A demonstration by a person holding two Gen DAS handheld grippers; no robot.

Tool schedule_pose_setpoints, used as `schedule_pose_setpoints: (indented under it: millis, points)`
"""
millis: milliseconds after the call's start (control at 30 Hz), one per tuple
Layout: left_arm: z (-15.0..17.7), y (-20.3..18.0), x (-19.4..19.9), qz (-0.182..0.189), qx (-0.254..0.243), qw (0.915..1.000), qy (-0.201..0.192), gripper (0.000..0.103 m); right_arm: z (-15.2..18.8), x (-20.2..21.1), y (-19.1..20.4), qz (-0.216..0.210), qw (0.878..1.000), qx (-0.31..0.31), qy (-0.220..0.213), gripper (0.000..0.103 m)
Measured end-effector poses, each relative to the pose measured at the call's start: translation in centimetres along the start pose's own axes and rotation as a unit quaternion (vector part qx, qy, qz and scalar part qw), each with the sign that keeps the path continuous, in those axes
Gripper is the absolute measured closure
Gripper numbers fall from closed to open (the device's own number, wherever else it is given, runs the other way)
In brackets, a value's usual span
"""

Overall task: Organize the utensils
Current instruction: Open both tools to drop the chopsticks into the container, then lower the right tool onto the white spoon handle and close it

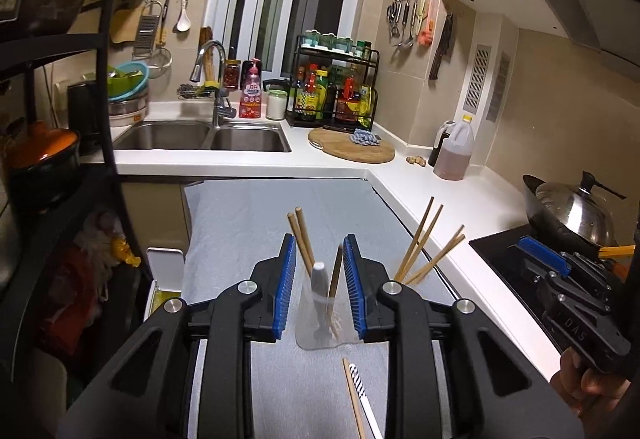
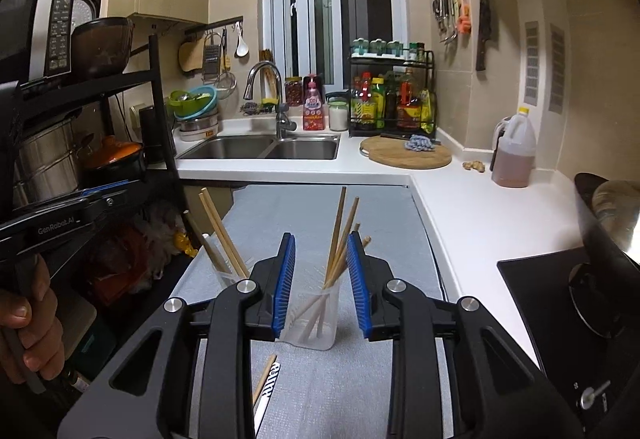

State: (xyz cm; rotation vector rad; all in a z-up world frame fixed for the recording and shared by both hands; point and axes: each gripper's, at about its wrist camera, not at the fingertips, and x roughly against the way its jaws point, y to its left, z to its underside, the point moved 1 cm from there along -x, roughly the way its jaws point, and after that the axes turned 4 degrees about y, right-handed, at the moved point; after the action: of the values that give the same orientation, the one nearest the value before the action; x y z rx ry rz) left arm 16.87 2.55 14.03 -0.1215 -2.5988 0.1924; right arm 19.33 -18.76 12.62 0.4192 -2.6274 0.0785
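Two clear plastic cups stand on the grey mat (image 1: 248,239). In the left wrist view, the left cup (image 1: 320,323) holds wooden chopsticks (image 1: 301,239) and a grey-handled utensil (image 1: 319,279). My left gripper (image 1: 320,259) is open, its blue pads on either side of that cup. In the right wrist view, the right cup (image 2: 316,319) holds several chopsticks (image 2: 340,235). My right gripper (image 2: 321,259) is open around it. A loose chopstick (image 1: 354,399) and a white striped utensil (image 1: 364,399) lie on the mat in front of the cups.
A white counter (image 1: 460,199) runs along the right, with a wok (image 1: 572,215) on a black cooktop (image 1: 508,259), an oil jug (image 1: 454,151), a round cutting board (image 1: 352,147), a spice rack (image 1: 336,87) and a sink (image 1: 204,137). A black shelf (image 1: 108,99) stands at the left.
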Motion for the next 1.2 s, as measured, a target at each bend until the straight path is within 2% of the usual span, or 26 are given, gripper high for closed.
schedule_pose_setpoints:
  millis: [200, 533, 600, 667, 767, 867, 1033, 1200]
  points:
    - [4.1, -0.2, 2.8, -0.012, -0.008, 0.9999, -0.006, 0.078, 3.2, 4.8, 0.6, 0.009, 0.999, -0.012, -0.035, 0.075]
    - [12.0, -0.2, 2.9, -0.031, -0.005, 0.999, 0.031, 0.078, 9.2, 7.1, 0.7, 0.006, 0.998, -0.055, -0.022, 0.08]
    - [13.0, -0.2, 2.7, -0.027, -0.001, 0.9989, 0.038, 0.078, 10.5, 6.9, 0.7, 0.003, 0.998, -0.063, -0.011, 0.085]
    - [13.8, -0.4, 2.5, -0.028, -0.001, 0.9987, 0.042, 0.078, 11.6, 6.7, 0.7, -0.001, 0.998, -0.069, -0.001, 0.094]
    - [15.0, -0.4, 2.3, -0.027, -0.007, 0.9985, 0.048, 0.078, 13.4, 6.2, 1.0, -0.009, 0.996, -0.082, 0.014, 0.101]
    - [16.1, -0.2, 2.2, -0.029, -0.01, 0.9983, 0.049, 0.078, 15.1, 5.2, 1.6, -0.026, 0.994, -0.095, 0.038, 0.101]
    - [18.8, 0.8, 1.8, -0.026, 0.001, 0.9971, 0.071, 0.078, 17.9, 2.4, 3.5, -0.063, 0.987, -0.104, 0.104, 0.097]
    - [19.7, 0.5, 1.6, -0.014, -0.005, 0.9967, 0.08, 0.078, 19.9, -0.7, 4.2, -0.071, 0.977, -0.128, 0.157, 0.091]
